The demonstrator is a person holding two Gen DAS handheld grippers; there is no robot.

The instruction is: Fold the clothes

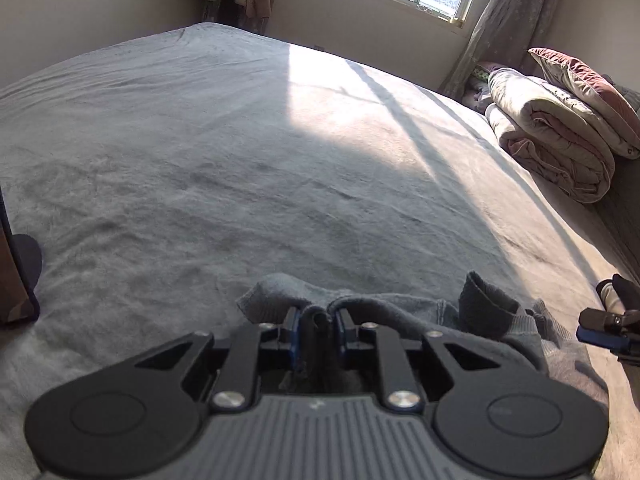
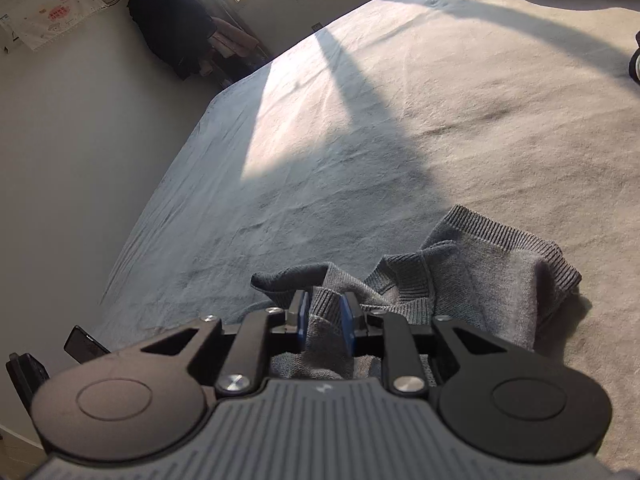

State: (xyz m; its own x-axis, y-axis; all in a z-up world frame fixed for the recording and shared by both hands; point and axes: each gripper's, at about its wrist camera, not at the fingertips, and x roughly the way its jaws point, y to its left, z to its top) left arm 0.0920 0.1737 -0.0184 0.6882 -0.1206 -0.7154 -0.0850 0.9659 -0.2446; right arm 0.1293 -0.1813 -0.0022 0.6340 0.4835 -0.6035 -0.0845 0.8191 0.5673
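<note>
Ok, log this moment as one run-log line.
task: fold clothes | left gripper: shut on grey sweater | right gripper: jaws apart, sweater fabric between | sweater: bunched on bed, unfolded

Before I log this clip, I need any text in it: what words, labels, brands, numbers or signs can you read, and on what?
Nothing can be read.
Wall poster: red marks, perhaps characters, too small and blurred to read.
Right gripper body: a small pale emblem, no letters.
Left gripper body: a faint pale mark, unreadable.
Grey knitted sweater: no label showing.
</note>
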